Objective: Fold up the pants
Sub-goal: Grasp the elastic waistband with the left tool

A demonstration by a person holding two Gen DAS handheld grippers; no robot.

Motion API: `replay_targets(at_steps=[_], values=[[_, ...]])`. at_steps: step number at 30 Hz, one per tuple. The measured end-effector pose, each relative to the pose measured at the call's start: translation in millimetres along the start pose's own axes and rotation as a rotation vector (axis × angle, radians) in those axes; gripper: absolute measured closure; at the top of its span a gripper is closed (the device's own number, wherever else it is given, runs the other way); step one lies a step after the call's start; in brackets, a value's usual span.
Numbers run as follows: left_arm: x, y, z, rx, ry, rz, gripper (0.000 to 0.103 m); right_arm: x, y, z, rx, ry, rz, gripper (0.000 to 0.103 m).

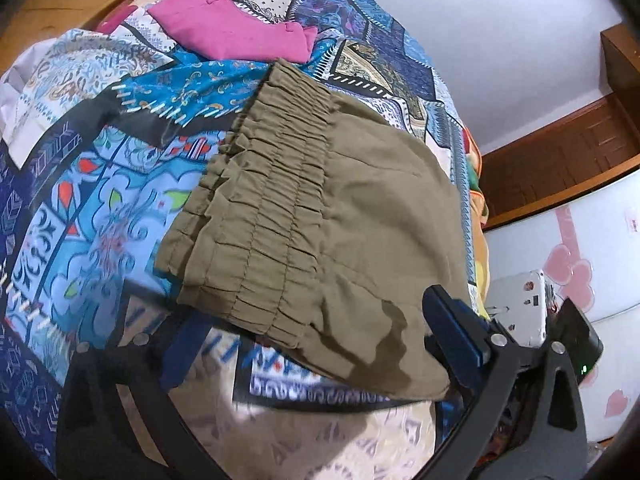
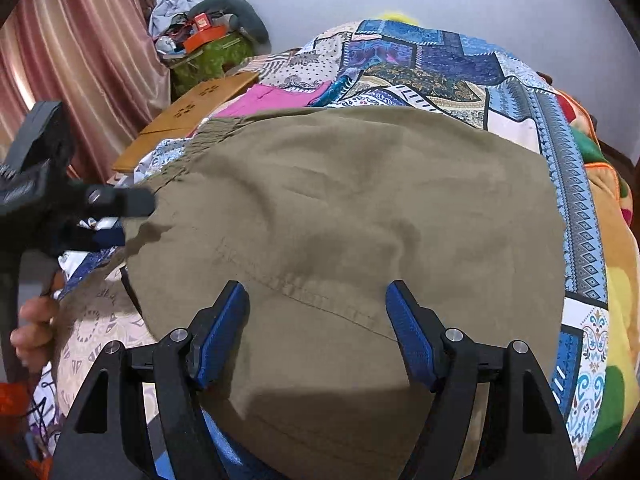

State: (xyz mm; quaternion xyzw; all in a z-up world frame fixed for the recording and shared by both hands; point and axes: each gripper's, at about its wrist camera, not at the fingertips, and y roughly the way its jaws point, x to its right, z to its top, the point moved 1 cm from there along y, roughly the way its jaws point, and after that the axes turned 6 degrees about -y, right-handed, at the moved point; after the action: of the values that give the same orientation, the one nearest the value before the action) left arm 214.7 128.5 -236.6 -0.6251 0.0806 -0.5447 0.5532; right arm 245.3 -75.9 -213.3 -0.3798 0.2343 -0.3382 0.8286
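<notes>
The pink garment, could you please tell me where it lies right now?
The pink garment lies on the patchwork bedspread at the far side of the olive pants, beyond their elastic waistband; in the right wrist view it peeks out beside the wooden board.

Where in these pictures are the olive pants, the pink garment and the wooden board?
olive pants (image 2: 360, 208): right wrist view, on the flat middle of the cloth.
pink garment (image 1: 240, 20): left wrist view, on its smooth upper face.
wooden board (image 2: 200, 100): right wrist view, on its top surface near the cut-out pattern.

Bright, soft shadows, fisheye-warped edges
</notes>
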Motion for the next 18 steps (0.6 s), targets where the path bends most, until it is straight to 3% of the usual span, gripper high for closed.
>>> replay_targets(at_steps=[2, 4, 7, 9, 12, 18], values=[[1, 2, 5, 0.006, -0.007, 0.004, 0.003, 1, 0, -1, 0.005, 0.008, 0.007, 0.032], [0, 2, 8, 0.021, -0.016, 0.023, 0.011, -1, 0, 1, 0.009, 0.013, 0.014, 0.032], [-1, 3, 13, 0.039, -0.026, 0.052, 0.030, 0, 0, 0, 0.014, 0.018, 0.018, 0.032], [-2, 4, 15, 0.048, -0.027, 0.064, 0.049, 1, 0, 0, 0.016, 0.026, 0.019, 0.032], [1, 4, 15, 0.066, 0.006, 0.075, 0.063, 3, -1, 0, 0.020, 0.038, 0.023, 0.032], [27, -8, 7, 0.168, 0.178, 0.188, 0.070, 4, -3, 0, 0.018, 0.050, 0.025, 0.032]])
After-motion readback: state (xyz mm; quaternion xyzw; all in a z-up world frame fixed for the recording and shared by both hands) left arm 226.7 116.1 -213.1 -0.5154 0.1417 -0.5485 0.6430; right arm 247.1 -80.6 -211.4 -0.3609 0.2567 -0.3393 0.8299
